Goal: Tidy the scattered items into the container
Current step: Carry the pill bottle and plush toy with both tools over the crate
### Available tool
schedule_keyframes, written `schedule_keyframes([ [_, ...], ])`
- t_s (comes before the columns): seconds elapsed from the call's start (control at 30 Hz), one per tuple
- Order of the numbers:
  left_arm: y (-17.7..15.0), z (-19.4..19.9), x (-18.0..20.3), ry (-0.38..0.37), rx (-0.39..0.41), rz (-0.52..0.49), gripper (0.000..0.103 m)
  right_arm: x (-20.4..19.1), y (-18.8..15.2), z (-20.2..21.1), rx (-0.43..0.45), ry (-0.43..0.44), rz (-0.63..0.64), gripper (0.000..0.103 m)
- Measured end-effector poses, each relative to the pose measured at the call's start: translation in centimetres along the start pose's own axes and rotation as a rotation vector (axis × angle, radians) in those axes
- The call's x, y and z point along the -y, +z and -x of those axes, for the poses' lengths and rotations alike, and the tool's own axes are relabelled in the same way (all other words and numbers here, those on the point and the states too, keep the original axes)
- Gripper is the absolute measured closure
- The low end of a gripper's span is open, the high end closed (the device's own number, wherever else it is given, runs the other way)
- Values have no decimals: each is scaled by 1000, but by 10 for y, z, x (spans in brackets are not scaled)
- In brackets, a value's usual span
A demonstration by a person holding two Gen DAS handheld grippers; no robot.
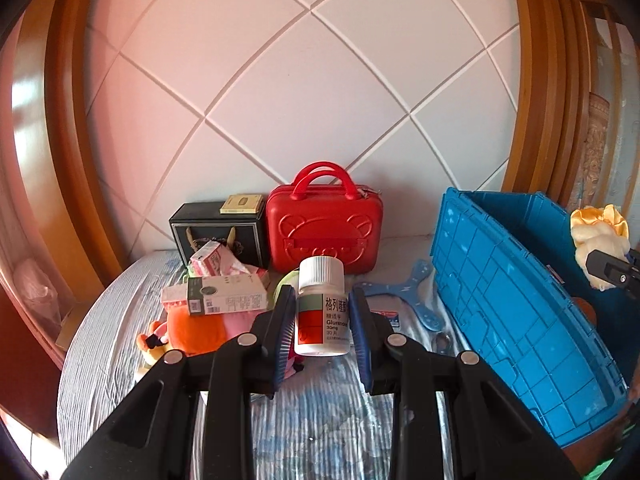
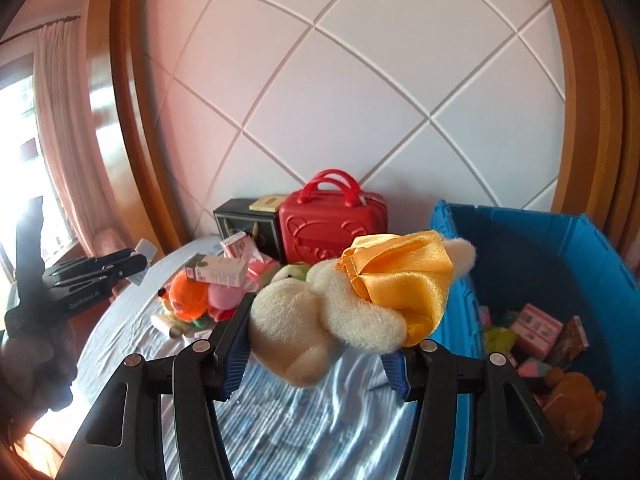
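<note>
Left hand-held gripper (image 1: 322,322) is clamped on a white medicine bottle (image 1: 322,308), its blue pads pressing both sides of the labelled body; the bottle stands upright with its ribbed white cap on top, held above the striped bed sheet (image 1: 120,320). Right hand-held gripper (image 2: 320,354) is clamped on a cream plush toy (image 2: 320,320) dressed in shiny yellow satin (image 2: 400,276), which lies sideways between the pads, just beside the near wall of the blue plastic crate (image 2: 560,248).

Inside the crate, in the right wrist view, lie a pink box (image 2: 536,328), a brown plush bear (image 2: 572,404) and other small packs. In the left wrist view the crate (image 1: 512,300) stands at the right, and a flat blue cross-shaped piece (image 1: 408,292) lies on the sheet just beside it.

Still scattered on the bed is a pile at the left: an orange plush toy (image 1: 192,328), a pink plush (image 1: 236,322) touching it, a white-and-green carton (image 1: 224,298) resting on top of them, and a pink-and-white carton (image 1: 210,260) behind. A red bear-embossed carry case (image 1: 324,228) and a black box (image 1: 220,236) stand against the quilted headboard (image 1: 304,92), with a small tan box (image 1: 241,203) on the black one.
</note>
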State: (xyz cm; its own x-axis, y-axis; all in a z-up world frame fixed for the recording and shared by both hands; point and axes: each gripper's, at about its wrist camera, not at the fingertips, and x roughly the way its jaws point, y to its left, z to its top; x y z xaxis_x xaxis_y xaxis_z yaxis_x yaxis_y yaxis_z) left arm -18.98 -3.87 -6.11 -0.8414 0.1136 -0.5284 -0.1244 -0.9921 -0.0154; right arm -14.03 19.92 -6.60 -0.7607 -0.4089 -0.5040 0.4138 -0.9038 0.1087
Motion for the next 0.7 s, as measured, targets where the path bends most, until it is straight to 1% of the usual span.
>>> schedule_keyframes([
  [0.2, 23, 5, 53, -59, 37, -55, 76, 35, 12, 47, 56, -39, -36, 48],
  [0.37, 37, 3, 101, -116, 45, -109, 76, 72, 14, 81, 93, -88, -72, 48],
  [0.47, 45, -1, 132, -156, 42, -132, 76, 95, 11, 97, 106, -121, -100, 48],
  [0.7, 54, -13, 208, -235, 27, -226, 76, 149, -4, 129, 123, -194, -162, 48],
])
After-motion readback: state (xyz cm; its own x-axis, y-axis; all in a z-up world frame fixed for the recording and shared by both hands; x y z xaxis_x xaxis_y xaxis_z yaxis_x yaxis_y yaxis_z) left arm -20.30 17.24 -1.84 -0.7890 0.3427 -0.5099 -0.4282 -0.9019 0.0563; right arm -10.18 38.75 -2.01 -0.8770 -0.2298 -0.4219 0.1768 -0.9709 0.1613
